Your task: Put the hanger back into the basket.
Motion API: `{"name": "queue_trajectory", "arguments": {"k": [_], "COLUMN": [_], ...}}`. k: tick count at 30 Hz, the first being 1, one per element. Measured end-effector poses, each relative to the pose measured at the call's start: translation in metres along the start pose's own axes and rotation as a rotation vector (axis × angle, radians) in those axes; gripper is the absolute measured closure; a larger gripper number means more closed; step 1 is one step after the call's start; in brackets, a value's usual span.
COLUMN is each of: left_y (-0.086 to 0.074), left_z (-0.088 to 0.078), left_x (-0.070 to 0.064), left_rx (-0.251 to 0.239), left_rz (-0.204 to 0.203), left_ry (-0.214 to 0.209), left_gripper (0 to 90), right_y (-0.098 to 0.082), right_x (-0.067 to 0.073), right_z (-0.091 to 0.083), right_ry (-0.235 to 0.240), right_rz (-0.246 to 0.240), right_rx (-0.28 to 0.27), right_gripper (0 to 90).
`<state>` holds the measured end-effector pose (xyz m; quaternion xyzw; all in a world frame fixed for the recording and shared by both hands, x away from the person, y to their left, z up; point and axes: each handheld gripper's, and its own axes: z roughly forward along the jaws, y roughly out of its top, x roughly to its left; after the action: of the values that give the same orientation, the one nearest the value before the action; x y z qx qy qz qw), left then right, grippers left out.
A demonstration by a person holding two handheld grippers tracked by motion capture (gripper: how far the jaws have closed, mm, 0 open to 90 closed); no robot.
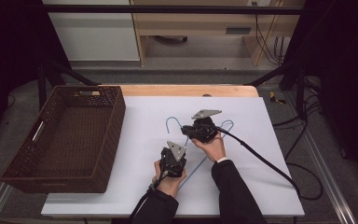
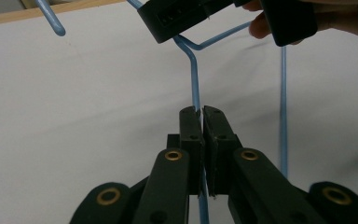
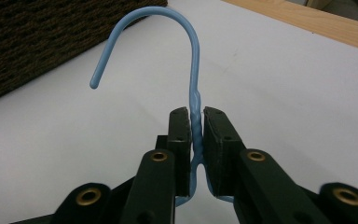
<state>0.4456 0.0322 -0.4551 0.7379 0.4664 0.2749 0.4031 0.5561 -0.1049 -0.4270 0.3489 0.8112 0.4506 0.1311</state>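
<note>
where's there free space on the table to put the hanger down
Bare white mat lies right of the right gripper, and along the far edge beyond the blue hanger. Crowded: the middle, where left gripper and right both clamp the hanger, and the left side, taken by the wicker basket.

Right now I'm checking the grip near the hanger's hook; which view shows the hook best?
The right gripper view: the hook curves whole above its jaws, which clamp the twisted neck. The high view shows it small; the left gripper view catches the tip.
</note>
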Motion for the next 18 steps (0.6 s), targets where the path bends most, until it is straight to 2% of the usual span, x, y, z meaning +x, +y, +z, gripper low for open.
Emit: {"name": "queue_trajectory", "arguments": {"k": [13, 18], "left_y": [-0.0005, -0.0007], "left_z": [-0.0002, -0.0013], "left_x": [-0.0003, -0.0009], "left_rx": [-0.009, -0.018], "left_rz": [0.001, 0.008], "left_ry": [-0.009, 0.004], "left_gripper": [87.3, 87.4], "right_y": [0.0001, -0.0003], "right_x": [-0.0011, -0.0004], "right_z": [-0.0030, -0.0015], "right_ry": [0.002, 0.000], "right_rz": [-0.060, -0.045], "right_rx": [0.008, -0.005], "right_gripper": [85.8, 84.1]}}
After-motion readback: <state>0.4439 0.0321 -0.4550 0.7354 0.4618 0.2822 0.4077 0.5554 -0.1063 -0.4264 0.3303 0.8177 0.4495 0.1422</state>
